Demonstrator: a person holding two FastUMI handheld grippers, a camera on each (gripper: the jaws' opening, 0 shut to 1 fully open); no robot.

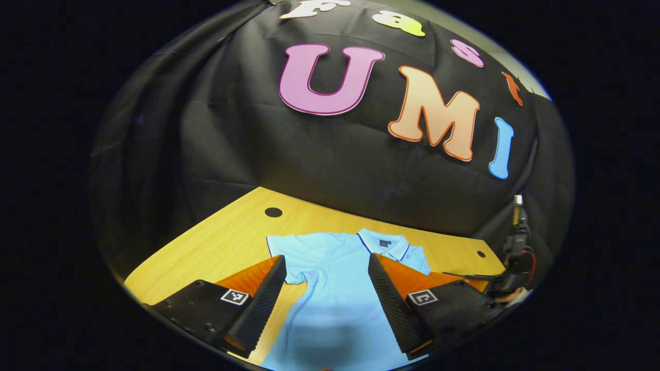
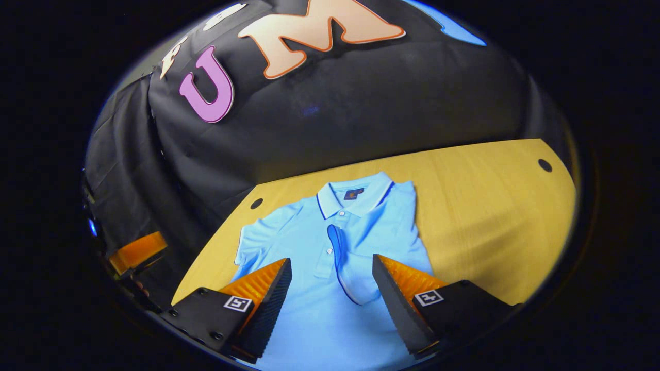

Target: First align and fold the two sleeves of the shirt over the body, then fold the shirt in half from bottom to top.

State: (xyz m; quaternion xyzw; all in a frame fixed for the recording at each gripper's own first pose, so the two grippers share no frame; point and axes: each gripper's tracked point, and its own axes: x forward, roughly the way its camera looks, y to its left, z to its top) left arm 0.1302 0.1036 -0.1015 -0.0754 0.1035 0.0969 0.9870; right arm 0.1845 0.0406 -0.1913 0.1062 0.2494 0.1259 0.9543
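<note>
While both my left gripper [image 1: 327,275] and right gripper [image 2: 332,278] hover wide apart, holding nothing, the light-blue cotton polo shirt [image 2: 330,247] lies on the wooden table [image 2: 490,216], one sleeve apparently folded in, the other sleeve and bottom fold remaining.

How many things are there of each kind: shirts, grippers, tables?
Shirt: 1
Grippers: 2, left gripper and right gripper
Table: 1
Total: 4
</note>
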